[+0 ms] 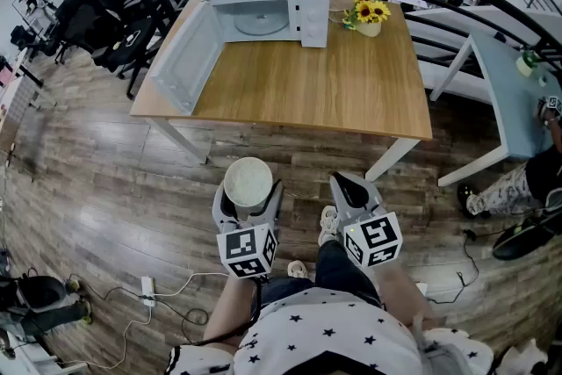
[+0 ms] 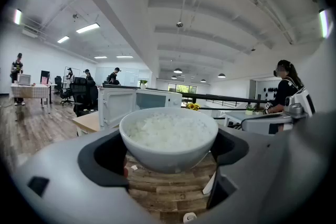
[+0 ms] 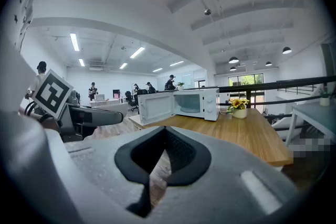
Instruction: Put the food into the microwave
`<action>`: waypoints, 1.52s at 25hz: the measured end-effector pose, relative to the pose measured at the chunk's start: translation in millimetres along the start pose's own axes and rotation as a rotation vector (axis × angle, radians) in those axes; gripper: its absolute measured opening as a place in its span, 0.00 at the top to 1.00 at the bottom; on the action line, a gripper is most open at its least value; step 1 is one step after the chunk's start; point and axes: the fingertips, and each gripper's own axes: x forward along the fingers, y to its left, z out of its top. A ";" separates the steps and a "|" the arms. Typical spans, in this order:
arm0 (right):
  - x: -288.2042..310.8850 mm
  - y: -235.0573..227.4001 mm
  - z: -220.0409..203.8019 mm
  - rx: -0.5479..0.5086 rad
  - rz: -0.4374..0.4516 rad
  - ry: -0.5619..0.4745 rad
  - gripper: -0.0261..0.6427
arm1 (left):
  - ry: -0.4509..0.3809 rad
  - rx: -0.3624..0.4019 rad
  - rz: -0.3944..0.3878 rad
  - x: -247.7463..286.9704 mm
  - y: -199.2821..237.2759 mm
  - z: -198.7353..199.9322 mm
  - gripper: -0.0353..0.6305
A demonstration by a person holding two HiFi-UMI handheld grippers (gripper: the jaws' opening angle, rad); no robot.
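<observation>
Bowl of rice (image 2: 169, 136): clamped between left gripper (image 1: 248, 191) fingers, held over the wood floor (image 1: 105, 189), short of the bench (image 1: 351, 92)
Right gripper (image 1: 349, 186): 3 o'clock of bowl, fingers together, nothing between them
Microwave (image 1: 268, 13): 12 o'clock, on bench, door swung open
Sunflower pot (image 1: 367, 16): 3 o'clock of microwave, just beside

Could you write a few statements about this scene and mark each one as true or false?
1. The left gripper holds a bowl of rice. True.
2. The microwave has its door shut. False: the door stands open.
3. The right gripper has its jaws together, with nothing between them. True.
4. The flowers stand inside the microwave. False: they stand on the table, beside the microwave.
</observation>
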 end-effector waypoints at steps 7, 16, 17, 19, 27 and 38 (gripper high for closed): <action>-51.2 35.2 2.2 0.005 -0.029 -0.042 0.95 | -0.027 0.028 -0.040 -58.5 -18.1 6.4 0.24; -67.1 55.7 6.1 -0.023 -0.013 -0.048 0.95 | -0.049 0.022 -0.066 -80.9 -23.4 10.9 0.24; -67.1 58.0 5.4 -0.023 -0.014 -0.047 0.95 | -0.047 0.021 -0.069 -81.7 -22.5 10.5 0.24; -66.3 62.5 4.3 -0.024 -0.014 -0.044 0.95 | -0.043 0.024 -0.075 -83.7 -21.1 9.8 0.24; -55.5 79.7 4.7 0.003 -0.002 -0.054 0.95 | -0.050 0.022 -0.093 -83.6 -6.0 9.8 0.24; -37.1 87.4 6.1 0.020 0.012 -0.044 0.95 | -0.046 0.010 -0.104 -69.3 7.8 15.3 0.24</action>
